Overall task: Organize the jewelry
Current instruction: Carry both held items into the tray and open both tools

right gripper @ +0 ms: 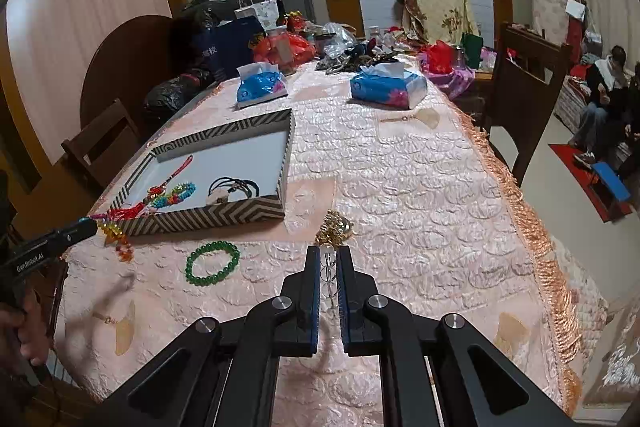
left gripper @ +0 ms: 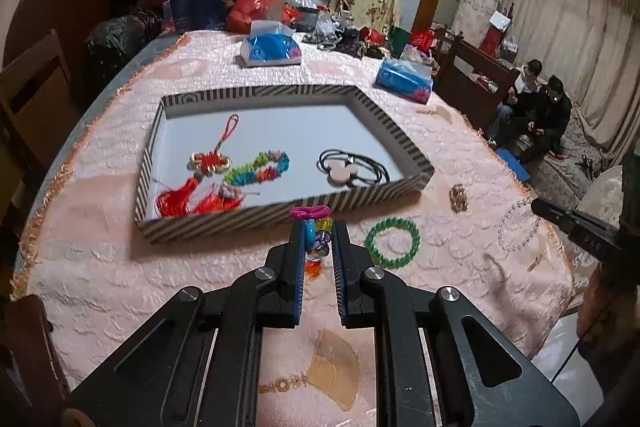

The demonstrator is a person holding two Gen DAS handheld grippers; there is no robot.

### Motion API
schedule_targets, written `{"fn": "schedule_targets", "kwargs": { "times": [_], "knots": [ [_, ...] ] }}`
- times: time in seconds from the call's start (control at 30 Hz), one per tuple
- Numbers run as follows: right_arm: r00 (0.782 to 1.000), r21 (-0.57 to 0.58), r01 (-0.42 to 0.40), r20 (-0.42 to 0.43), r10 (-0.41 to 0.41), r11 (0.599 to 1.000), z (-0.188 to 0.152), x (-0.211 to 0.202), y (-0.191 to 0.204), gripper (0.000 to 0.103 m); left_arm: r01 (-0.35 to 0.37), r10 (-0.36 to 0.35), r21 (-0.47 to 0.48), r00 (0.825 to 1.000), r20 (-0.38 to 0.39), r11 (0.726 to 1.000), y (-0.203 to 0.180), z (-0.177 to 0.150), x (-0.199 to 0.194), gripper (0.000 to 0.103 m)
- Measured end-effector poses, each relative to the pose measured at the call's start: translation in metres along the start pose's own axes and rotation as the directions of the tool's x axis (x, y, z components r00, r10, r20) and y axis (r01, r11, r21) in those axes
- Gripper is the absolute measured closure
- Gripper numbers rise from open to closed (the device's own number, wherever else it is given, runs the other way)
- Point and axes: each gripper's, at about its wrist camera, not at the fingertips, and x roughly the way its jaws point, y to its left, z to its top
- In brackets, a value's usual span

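The left gripper [left gripper: 318, 227] is standing with its jaws drawn nearly together, and they are pinching a multicoloured bead bracelet [left gripper: 316, 233]; a pink loop of it is showing above the fingertips and orange beads are hanging below, clear of the tablecloth [left gripper: 240, 267]. From the right wrist view the same strand [right gripper: 116, 237] is dangling from that gripper's tip, just in front of the near wall of the striped tray [right gripper: 208, 217].

The right gripper [right gripper: 328, 255] is likewise standing almost closed, and it is gripping a clear bead bracelet [right gripper: 328, 267], whose transparent beads are showing in the narrow gap between the pads. In the left wrist view this bracelet [left gripper: 516, 227] is hanging as a ring under the right gripper's tip, at the table's right edge.

The striped tray [left gripper: 280, 203] is sitting on the pink cloth and is holding a red knot tassel [left gripper: 204, 171], a braided coloured bracelet [left gripper: 260, 167] and a black cord necklace [left gripper: 352, 167]. A green bead bracelet [left gripper: 393, 244] and a gold piece [left gripper: 459, 198] are lying on the cloth beside the tray, apart from both grippers.
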Motion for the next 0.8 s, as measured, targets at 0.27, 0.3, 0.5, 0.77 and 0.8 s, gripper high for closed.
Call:
{"fn": "schedule_targets", "kwargs": {
  "times": [0.27, 0.3, 0.5, 0.77, 0.8],
  "knots": [
    [1.000, -0.029, 0.002, -0.011, -0.003, 1.000, 0.019, 0.016, 0.010, 0.096, -0.015, 0.014, 0.011, 0.999, 0.029, 1.000, 0.006, 0.029, 0.006, 0.091],
    [1.000, -0.035, 0.002, -0.011, -0.002, 0.999, 0.023, 0.018, 0.013, 0.096, -0.014, 0.014, 0.007, 0.999, 0.033, 1.000, 0.007, 0.033, 0.007, 0.091],
    [1.000, -0.073, -0.019, -0.011, 0.019, 0.997, 0.051, 0.036, 0.033, 0.096, -0.027, 0.028, -0.004, 0.997, 0.077, 1.000, 0.017, 0.072, 0.014, 0.091],
    [0.997, -0.113, -0.069, -0.034, 0.065, 0.991, 0.097, 0.082, 0.072, 0.096, -0.065, 0.067, -0.042, 0.997, 0.035, 0.997, 0.033, 0.099, 0.066, 0.091],
    [0.997, -0.119, -0.072, -0.043, 0.067, 0.990, 0.100, 0.090, 0.078, 0.096, -0.073, 0.074, -0.053, 0.997, 0.012, 0.996, 0.038, 0.096, 0.079, 0.092]
  ]
}}
